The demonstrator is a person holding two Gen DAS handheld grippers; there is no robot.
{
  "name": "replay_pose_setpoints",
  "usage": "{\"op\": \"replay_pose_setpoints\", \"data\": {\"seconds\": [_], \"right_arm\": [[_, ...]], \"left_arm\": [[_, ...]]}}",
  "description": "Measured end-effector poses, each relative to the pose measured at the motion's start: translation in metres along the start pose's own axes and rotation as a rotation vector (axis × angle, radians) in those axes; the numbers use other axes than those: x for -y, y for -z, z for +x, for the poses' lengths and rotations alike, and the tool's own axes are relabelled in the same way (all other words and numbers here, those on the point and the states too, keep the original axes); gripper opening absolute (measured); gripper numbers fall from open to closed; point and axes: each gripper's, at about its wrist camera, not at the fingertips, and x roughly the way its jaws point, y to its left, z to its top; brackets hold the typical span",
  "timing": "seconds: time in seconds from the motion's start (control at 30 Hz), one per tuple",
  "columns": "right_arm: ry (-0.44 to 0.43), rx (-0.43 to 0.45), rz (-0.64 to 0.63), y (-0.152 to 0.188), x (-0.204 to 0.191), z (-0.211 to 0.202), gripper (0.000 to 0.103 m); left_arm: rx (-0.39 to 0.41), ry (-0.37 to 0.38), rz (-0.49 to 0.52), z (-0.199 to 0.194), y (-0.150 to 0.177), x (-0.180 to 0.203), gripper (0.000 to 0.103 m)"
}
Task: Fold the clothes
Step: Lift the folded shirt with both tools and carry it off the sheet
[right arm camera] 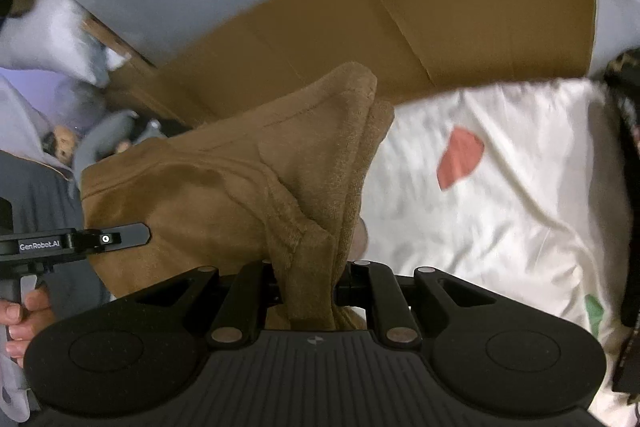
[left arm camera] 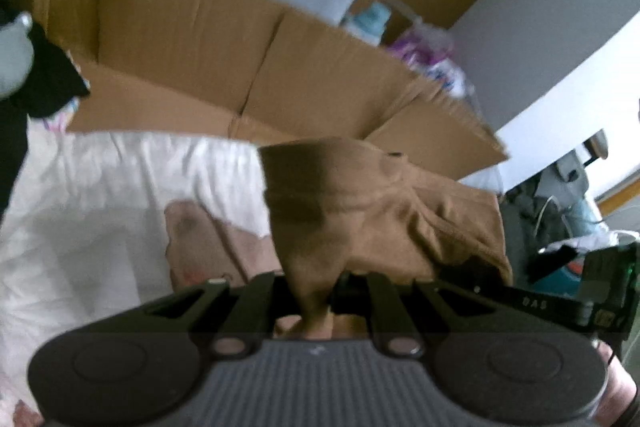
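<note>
We see the soft brown knit garment stretched sideways between both grippers. The left gripper and the right gripper are each clamped on its bunched edge.

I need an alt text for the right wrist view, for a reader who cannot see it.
The right claw is shut on a bunched fold of brown garment, which hangs above a white bedsheet with coloured patches. A flattened cardboard sheet stands behind it, and at the left edge a hand holds the other claw's grip.
</note>
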Motion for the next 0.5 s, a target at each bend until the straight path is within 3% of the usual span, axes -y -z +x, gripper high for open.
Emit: {"op": "replay_pose_setpoints", "data": {"seconds": [0.5], "right_arm": [[0.007, 0.181, -0.151, -0.059, -0.108, -0.155, 0.012]], "left_arm": [[0.200, -0.034, 0.054, -0.160, -0.035, 0.105, 0.007]]}}
